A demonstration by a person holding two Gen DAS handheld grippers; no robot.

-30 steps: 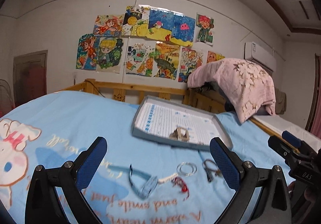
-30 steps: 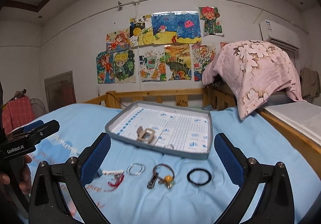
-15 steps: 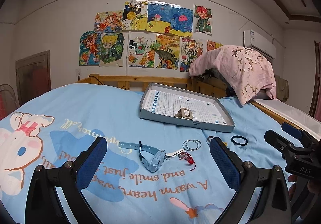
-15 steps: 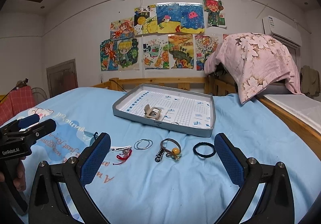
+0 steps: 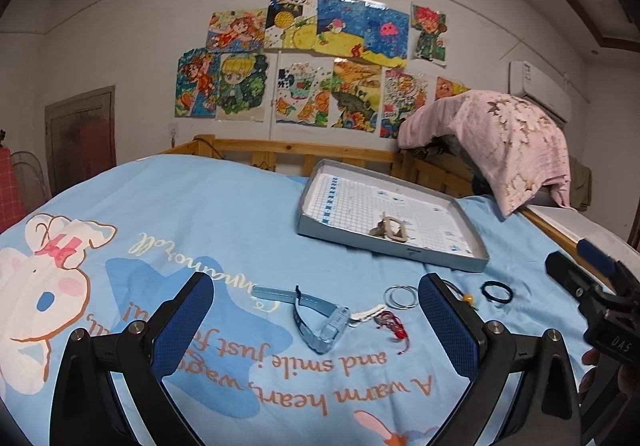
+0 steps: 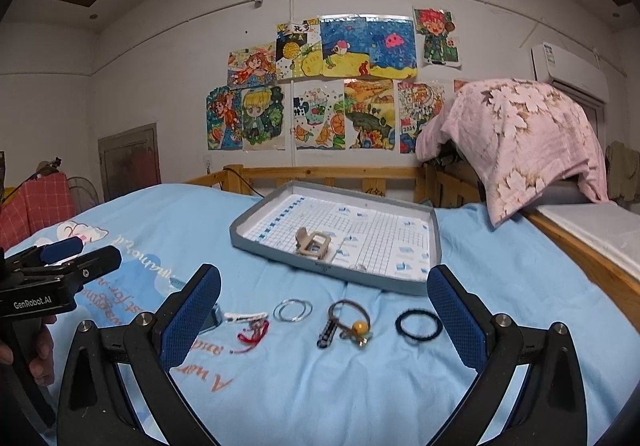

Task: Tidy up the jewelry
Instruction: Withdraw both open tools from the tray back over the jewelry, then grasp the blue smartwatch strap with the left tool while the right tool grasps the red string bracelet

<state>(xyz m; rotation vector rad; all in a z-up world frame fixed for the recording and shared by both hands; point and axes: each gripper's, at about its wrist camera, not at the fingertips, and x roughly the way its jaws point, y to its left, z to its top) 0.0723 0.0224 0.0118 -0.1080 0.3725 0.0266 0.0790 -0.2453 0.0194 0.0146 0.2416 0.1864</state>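
A shallow grey tray (image 5: pixel 476 266) (image 6: pixel 276 250) with a gridded white floor lies on the blue bed and holds a beige hair clip (image 5: pixel 390 231) (image 6: pixel 314 244). In front of it lies a row of loose pieces: a blue watch (image 5: pixel 320 322), a white clip with red string (image 6: pixel 250 324) (image 5: pixel 390 324), thin silver rings (image 6: pixel 293 311) (image 5: pixel 400 297), a brown bracelet with an orange bead (image 6: pixel 348 324) and a black hair tie (image 6: pixel 418 325) (image 5: pixel 496 291). My left gripper (image 5: pixel 316 330) is open above the watch. My right gripper (image 6: pixel 324 322) is open over the bracelet. Both are empty.
The blue bedsheet (image 5: pixel 200 230) carries a cartoon rabbit and printed writing. A wooden bed rail (image 6: pixel 332 176) runs behind the tray. A pink floral cloth (image 6: pixel 524 134) drapes over something at the right. Drawings cover the far wall. A person's hand (image 6: pixel 40 350) holds the left gripper.
Both views have pulled back and tilted down over the second, so the row of jewelry now sits between the fingers. Nothing on the bed has moved. Both grippers stayed open.
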